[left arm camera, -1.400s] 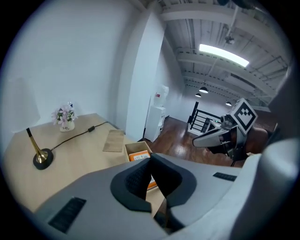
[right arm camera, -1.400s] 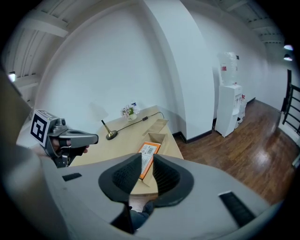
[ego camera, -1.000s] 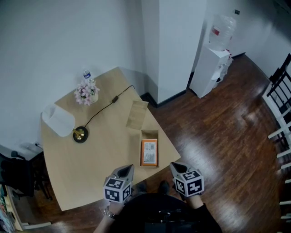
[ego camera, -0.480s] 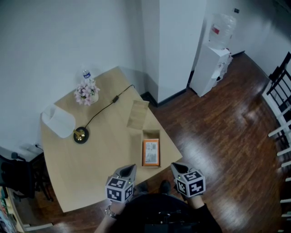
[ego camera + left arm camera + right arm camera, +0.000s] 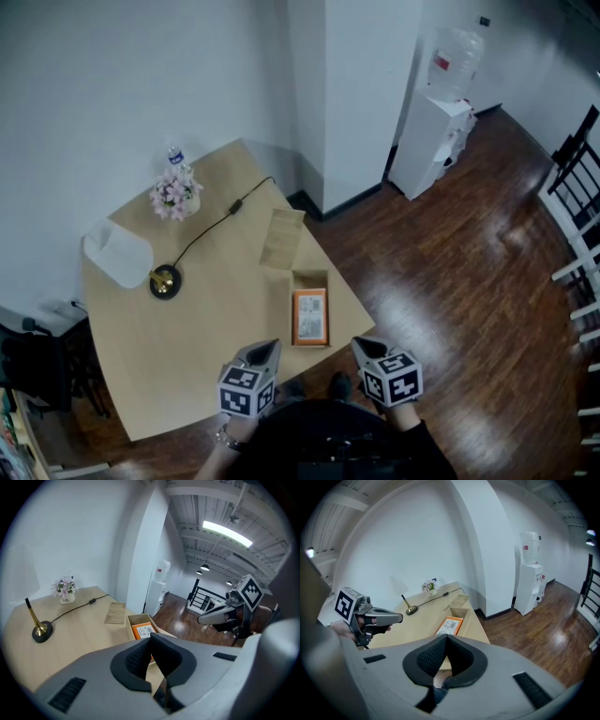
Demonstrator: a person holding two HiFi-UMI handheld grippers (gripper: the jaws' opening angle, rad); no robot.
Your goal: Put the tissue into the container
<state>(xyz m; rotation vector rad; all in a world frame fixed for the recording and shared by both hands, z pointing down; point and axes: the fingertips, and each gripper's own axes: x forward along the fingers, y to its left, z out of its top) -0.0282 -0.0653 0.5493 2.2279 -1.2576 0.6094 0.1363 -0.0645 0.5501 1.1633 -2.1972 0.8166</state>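
While the person's two grippers, left gripper (image 5: 265,348) and right gripper (image 5: 362,344), hang fully closed with nothing between their jaws at the near corner of one table (image 5: 202,323), one orange tissue pack (image 5: 309,317) lies inside one open wooden container (image 5: 309,278). One flat brown panel (image 5: 283,237) lies just beyond; one lamp (image 5: 120,253), one flower vase (image 5: 175,195) and one bottle (image 5: 175,153) stand farther back.

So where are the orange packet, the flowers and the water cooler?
orange packet (image 5: 310,317): head view, middle of its top face.
flowers (image 5: 175,192): head view, on the pink blossoms.
water cooler (image 5: 427,150): head view, on its white cabinet.
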